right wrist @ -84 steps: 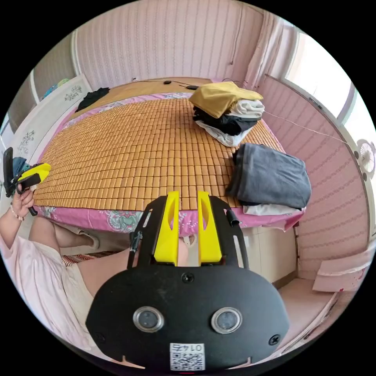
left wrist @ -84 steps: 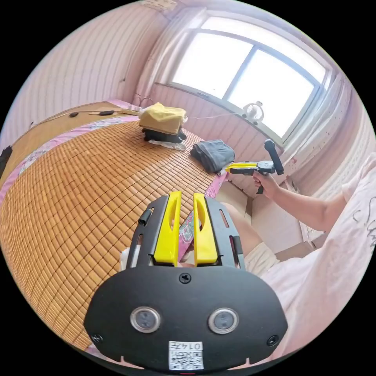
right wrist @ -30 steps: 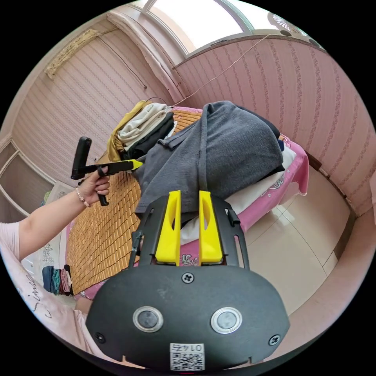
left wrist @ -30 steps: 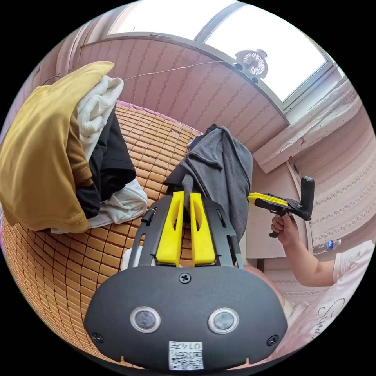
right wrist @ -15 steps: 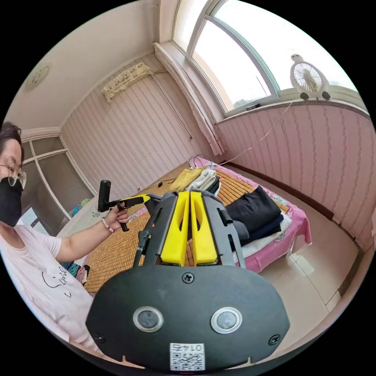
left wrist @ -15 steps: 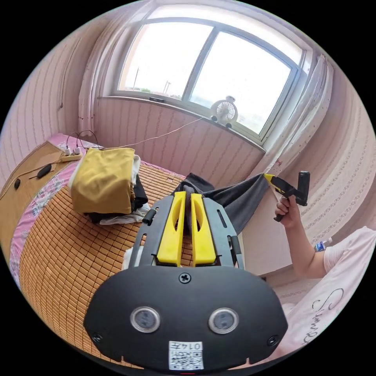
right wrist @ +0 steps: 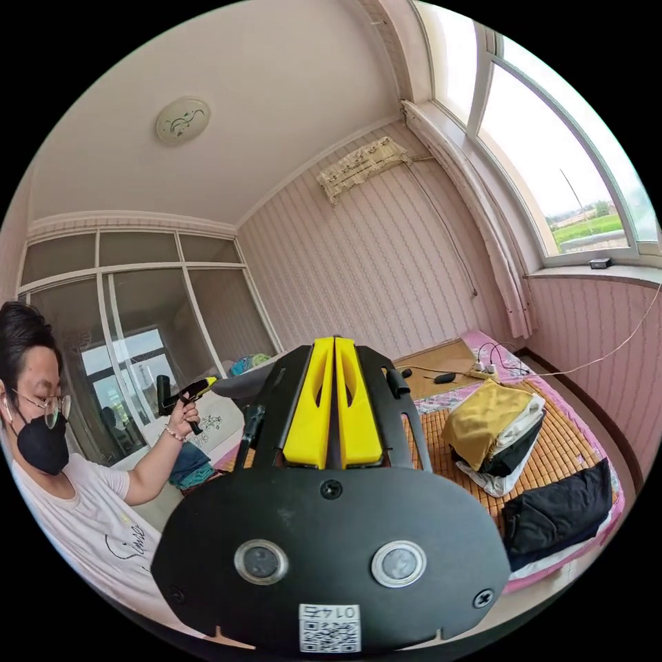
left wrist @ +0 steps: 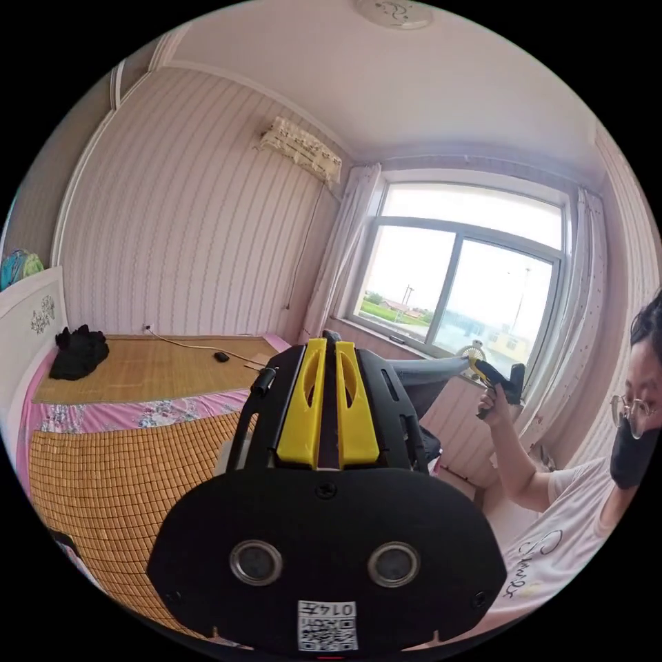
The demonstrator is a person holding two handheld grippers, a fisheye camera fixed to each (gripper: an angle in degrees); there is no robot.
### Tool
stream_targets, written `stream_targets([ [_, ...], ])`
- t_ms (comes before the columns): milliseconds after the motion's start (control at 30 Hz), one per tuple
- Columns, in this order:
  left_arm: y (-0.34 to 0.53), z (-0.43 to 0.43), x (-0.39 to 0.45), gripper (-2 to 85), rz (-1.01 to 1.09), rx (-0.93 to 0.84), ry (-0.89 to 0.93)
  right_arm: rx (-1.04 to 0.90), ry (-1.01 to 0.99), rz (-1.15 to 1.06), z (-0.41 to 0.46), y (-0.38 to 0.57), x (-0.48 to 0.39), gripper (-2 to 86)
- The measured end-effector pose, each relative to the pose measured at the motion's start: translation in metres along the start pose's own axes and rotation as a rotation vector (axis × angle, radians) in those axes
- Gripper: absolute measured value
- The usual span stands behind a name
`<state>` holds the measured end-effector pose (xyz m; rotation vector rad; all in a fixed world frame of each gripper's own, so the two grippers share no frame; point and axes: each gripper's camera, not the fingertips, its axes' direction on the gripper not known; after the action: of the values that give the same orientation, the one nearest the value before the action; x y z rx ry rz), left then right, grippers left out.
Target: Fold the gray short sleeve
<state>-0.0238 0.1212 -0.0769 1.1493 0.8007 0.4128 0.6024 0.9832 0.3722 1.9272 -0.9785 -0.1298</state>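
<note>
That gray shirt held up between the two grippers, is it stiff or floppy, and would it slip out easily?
Probably floppy: the gray shirt hangs in a soft drape below the span from the left gripper to the right gripper. It seems light, since a pinch at each end holds it up. It may slip, because each gripper appears to clamp just a thin edge.

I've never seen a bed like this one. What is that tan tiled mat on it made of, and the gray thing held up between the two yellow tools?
The mat looks like small bamboo or wood tiles, smooth and tan, set in rows. The gray shirt looks like soft matte knit cloth, sagging between the grips.
</note>
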Motion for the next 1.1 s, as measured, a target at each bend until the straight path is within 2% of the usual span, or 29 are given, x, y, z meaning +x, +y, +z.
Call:
stream_targets([
  [133,-0.02,-0.121,0.021,-0.4,0.121,0.119,-0.078,0.044,-0.069,-0.09,0.011,-0.006,-0.074,-0.4],
  [267,-0.034,-0.226,0.036,-0.5,0.189,0.314,-0.037,0.122,-0.165,-0.155,-0.004,-0.016,-0.123,-0.4],
  [367,-0.049,-0.272,0.036,-0.5,0.215,0.343,-0.037,0.094,-0.157,-0.21,0.009,-0.018,-0.151,-0.4],
  [467,-0.064,-0.305,0.027,-0.6,0.231,0.34,-0.081,0.076,-0.232,-0.218,0.027,-0.015,-0.158,-0.4],
  [567,-0.08,-0.322,0.002,-0.5,0.202,0.327,-0.134,0.047,-0.235,-0.222,0.059,-0.018,-0.154,-0.4],
  [633,-0.089,-0.318,-0.024,-0.5,0.142,0.287,-0.161,-0.056,-0.181,-0.203,0.116,-0.022,-0.134,-0.4],
  [833,-0.096,-0.241,-0.146,-0.4,-0.141,-0.029,-0.328,-0.439,0.03,-0.064,0.328,0.009,-0.049,-0.4],
  [933,-0.101,-0.225,-0.186,-0.5,-0.23,-0.04,-0.335,-0.452,0.02,0.016,0.388,0.006,-0.023,-0.4],
  [1000,-0.113,-0.228,-0.192,-0.5,-0.214,-0.014,-0.363,-0.396,-0.041,0.062,0.403,-0.012,-0.014,-0.4],
  [1100,-0.13,-0.243,-0.191,-0.5,-0.119,0.06,-0.364,-0.269,-0.082,0.004,0.404,-0.042,-0.014,-0.4],
])
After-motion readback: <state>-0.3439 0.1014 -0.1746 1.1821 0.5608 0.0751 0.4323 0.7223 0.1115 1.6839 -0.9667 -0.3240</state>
